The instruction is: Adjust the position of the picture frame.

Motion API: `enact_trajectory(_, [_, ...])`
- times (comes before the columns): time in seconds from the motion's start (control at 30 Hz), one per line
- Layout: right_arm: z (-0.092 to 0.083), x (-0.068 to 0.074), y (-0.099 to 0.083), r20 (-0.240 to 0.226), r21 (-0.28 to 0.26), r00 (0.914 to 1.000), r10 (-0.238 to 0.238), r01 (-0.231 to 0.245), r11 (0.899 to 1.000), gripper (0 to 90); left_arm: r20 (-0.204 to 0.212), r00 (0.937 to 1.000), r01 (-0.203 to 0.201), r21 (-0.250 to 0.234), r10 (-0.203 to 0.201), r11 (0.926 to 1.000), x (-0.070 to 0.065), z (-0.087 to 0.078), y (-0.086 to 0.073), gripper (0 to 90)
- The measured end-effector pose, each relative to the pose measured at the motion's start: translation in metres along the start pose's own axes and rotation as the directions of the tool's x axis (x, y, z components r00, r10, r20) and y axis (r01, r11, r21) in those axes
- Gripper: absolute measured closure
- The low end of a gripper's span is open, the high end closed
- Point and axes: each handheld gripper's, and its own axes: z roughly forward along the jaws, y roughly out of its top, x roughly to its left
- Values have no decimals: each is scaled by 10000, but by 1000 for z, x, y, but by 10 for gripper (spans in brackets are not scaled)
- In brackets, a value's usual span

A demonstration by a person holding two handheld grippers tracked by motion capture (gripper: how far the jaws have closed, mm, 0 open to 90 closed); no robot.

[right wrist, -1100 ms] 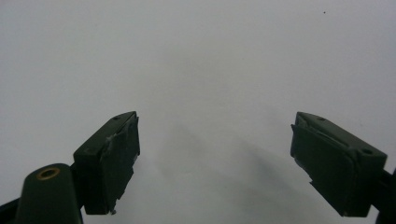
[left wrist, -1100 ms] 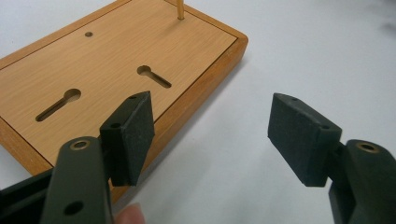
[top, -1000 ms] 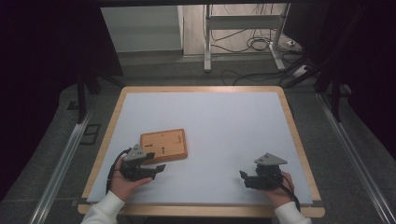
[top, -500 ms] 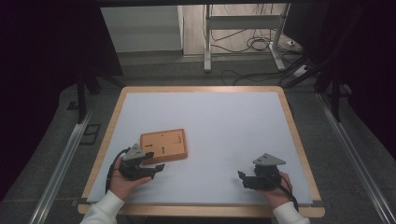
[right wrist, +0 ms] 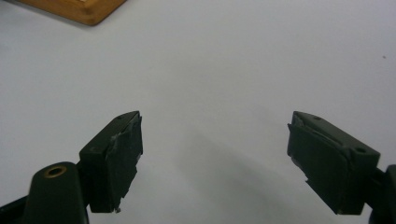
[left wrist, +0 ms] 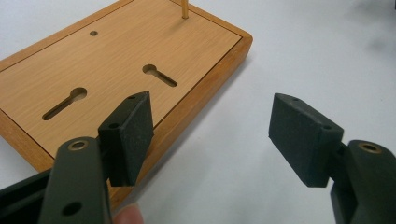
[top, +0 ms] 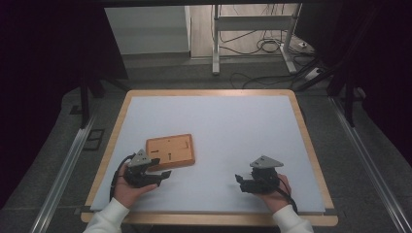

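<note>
Wooden board [top: 170,151], a flat rounded-corner rectangle of pale grained timber with two keyhole slots and a thin brass pin [left wrist: 185,8] standing near its far edge, lies on our white matte table [top: 233,126] toward the near left. Our left gripper [left wrist: 210,135] sits just beside its corner, black blocky jaws spread wide and empty. Our right gripper [right wrist: 215,158], well apart to the right, is likewise wide open over bare table, holding nothing.

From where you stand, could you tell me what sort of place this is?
Probably a lab or recording workspace, not a home: a wood-framed table with a plain white top, dark curtains on both sides, and loose cables on the floor by a metal stand behind it.
</note>
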Motion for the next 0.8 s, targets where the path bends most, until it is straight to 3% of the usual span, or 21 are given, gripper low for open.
enact_trajectory(0.5, [13, 17, 20, -139, -266, 9997, -204, 200, 9994, 214, -79, 10000, -25, -13, 25, 10000, 1, -1, 0, 301])
enact_trajectory(0.8, [32, 33, 35, -411, -285, 9974, -590, 579, 9979, 249, -70, 10000, 0, -25, -1, 10000, 1, -2, -1, 301])
